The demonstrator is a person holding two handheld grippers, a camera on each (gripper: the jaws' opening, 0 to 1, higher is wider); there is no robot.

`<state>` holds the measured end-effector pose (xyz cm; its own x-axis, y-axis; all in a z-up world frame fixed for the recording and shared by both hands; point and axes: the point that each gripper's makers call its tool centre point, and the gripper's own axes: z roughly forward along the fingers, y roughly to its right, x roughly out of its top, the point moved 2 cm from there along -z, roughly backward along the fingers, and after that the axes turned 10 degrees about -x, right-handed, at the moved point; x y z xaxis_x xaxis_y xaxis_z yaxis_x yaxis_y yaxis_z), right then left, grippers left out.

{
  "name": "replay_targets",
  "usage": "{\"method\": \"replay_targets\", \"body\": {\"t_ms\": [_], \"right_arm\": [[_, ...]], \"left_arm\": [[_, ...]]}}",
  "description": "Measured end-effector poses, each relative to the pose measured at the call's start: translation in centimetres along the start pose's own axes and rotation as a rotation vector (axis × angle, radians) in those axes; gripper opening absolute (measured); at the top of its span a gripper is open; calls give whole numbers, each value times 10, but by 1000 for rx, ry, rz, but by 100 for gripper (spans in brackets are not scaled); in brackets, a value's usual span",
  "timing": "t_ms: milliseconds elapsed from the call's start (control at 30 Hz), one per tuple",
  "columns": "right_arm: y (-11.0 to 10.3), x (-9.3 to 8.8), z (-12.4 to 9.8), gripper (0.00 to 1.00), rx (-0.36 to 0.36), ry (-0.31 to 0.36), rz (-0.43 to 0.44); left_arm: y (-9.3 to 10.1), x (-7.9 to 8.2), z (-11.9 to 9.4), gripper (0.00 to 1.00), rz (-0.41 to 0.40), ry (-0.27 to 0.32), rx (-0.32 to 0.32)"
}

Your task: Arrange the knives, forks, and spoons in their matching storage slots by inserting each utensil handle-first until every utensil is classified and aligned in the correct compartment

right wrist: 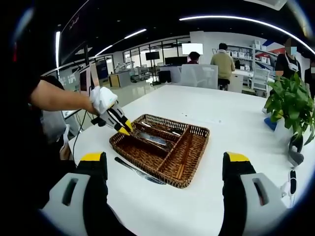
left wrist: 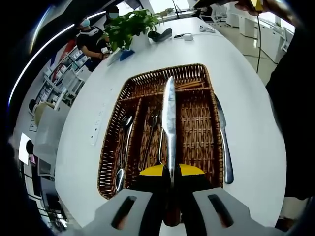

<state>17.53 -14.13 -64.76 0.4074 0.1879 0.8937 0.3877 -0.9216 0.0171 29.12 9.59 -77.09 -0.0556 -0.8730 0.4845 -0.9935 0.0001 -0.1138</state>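
My left gripper [left wrist: 170,173] is shut on a knife [left wrist: 169,118] by its handle, and the blade points forward over the wicker cutlery basket [left wrist: 212,98]. Spoons [left wrist: 123,147] lie in the basket's left slot and forks [left wrist: 155,135] in the slot beside it. The wide right slot [left wrist: 197,132] under the blade looks bare. A second knife [left wrist: 224,142] lies on the white table just right of the basket. In the right gripper view, my right gripper [right wrist: 165,161] stands open and apart from the basket [right wrist: 189,174]. A gloved hand holds the left gripper [right wrist: 119,122] there, with its knife [right wrist: 153,139] low inside the basket. The loose knife [right wrist: 140,172] lies by the basket's near side.
Chopsticks [left wrist: 191,84] lie in the basket's far cross slot. A potted plant [left wrist: 129,25] [right wrist: 290,101] and small dark items [left wrist: 160,35] stand at the far end of the table. People sit and stand at desks beyond it. The white table [right wrist: 231,123] is bare around the basket.
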Motion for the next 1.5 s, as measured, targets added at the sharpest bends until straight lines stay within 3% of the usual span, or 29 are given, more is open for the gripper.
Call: {"method": "replay_targets", "body": {"t_ms": [933, 1500], "right_arm": [[1, 3, 3, 100, 6, -3, 5], [1, 0, 0, 100, 3, -15, -7]], "left_arm": [[9, -16, 36, 6, -20, -60, -96], [8, -28, 45, 6, -36, -100, -120]]}}
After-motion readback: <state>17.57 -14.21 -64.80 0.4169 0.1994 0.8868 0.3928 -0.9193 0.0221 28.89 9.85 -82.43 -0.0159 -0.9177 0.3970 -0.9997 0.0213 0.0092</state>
